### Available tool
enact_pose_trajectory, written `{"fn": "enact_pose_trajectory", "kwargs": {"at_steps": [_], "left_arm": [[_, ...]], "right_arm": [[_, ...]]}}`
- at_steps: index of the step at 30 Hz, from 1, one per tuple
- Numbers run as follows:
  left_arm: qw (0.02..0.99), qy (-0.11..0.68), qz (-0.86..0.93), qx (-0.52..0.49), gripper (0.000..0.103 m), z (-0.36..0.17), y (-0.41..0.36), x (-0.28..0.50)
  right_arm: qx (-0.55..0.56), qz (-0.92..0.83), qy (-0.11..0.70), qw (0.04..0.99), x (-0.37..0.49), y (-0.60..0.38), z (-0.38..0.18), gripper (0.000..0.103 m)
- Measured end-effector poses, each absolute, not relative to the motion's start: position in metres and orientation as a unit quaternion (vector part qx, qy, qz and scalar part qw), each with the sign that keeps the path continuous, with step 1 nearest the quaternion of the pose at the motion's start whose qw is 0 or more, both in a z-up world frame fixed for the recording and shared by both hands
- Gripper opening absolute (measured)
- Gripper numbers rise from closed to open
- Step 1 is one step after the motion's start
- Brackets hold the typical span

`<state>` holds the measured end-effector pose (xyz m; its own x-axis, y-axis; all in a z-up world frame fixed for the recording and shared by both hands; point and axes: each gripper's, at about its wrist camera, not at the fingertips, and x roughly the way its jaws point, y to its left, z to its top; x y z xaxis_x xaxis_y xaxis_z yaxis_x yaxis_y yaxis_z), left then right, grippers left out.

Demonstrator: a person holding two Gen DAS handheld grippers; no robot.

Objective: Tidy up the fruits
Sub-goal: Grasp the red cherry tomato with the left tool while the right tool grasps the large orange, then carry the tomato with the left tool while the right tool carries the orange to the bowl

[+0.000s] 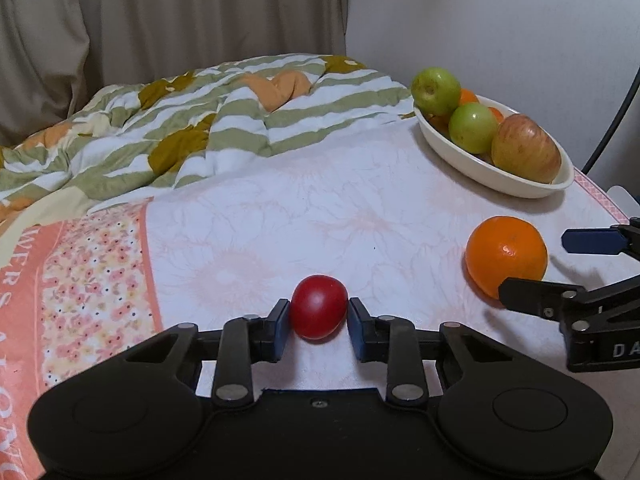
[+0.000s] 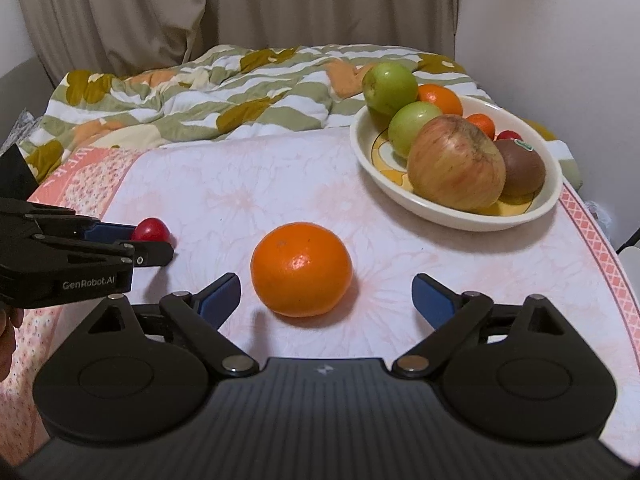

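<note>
A small red fruit [image 1: 318,306] lies on the table between the fingers of my left gripper [image 1: 318,320]; the pads sit at its sides with small gaps, and the jaws stand partly open. It also shows in the right wrist view [image 2: 150,230]. An orange [image 2: 301,269] lies on the table just ahead of my right gripper [image 2: 326,294], which is wide open and not touching it. The orange also shows in the left wrist view [image 1: 506,259]. A cream bowl [image 2: 460,212] at the far right holds green apples, a red apple, oranges, a kiwi and a small red fruit.
The table wears a pale floral cloth [image 1: 280,220] with a pink border. A striped green and white quilt [image 1: 200,120] lies bunched behind it, with curtains and a white wall beyond. The table's right edge [image 2: 600,240] runs close to the bowl.
</note>
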<state>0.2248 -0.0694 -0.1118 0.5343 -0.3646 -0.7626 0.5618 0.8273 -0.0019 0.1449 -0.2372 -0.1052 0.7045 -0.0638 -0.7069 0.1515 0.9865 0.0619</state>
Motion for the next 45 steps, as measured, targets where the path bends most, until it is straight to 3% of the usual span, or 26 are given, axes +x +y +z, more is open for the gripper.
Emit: {"fn": "enact_pose_trajectory", "kwargs": {"at_steps": [8, 15, 26, 45], "left_arm": [[0.87, 0.406, -0.255, 0.119, 0.033, -0.111, -0.066, 0.227], [0.875, 0.407, -0.239, 0.109, 0.033, -0.108, -0.061, 0.227], [0.886, 0.392, -0.229, 0.094, 0.033, -0.082, -0.052, 0.215], [0.911, 0.335, -0.239, 0.041, 0.033, 0.002, -0.053, 0.139]], "right_arm": [[0.051, -0.047, 0.388, 0.919, 0.157, -0.234, -0.114, 0.099], [0.038, -0.029, 0.387, 0.921, 0.165, -0.229, -0.119, 0.075], [0.026, -0.018, 0.381, 0.924, 0.159, -0.217, -0.104, 0.074], [0.054, -0.032, 0.331, 0.941, 0.082, -0.231, -0.007, 0.074]]}}
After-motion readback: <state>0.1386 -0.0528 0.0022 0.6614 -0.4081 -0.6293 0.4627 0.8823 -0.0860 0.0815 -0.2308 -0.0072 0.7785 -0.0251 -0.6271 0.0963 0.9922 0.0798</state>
